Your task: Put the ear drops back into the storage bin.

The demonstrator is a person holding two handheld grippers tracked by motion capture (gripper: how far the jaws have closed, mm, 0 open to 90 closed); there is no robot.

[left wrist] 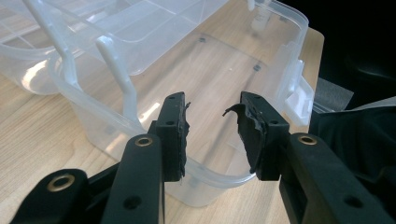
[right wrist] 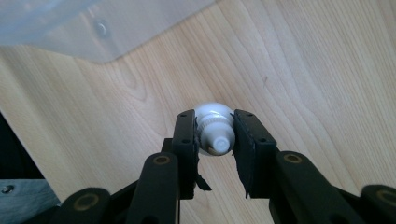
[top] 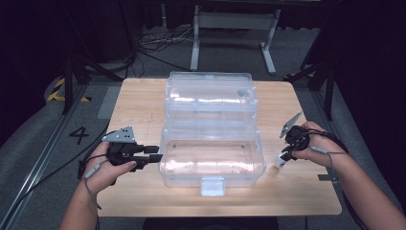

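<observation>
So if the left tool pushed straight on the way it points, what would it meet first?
Most likely the short end wall of the clear plastic box: the left tool has its open jaws either side of that rim, seemingly just short of it, though depth is hard to judge.

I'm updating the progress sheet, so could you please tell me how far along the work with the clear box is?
Done: the clear plastic box stands open on the wooden table, lid folded back. In hand: the right gripper is shut on a small white bottle beside the box, while the left gripper straddles the box's near wall, jaws open. Left, probably: putting the bottle inside and closing the lid.
</observation>
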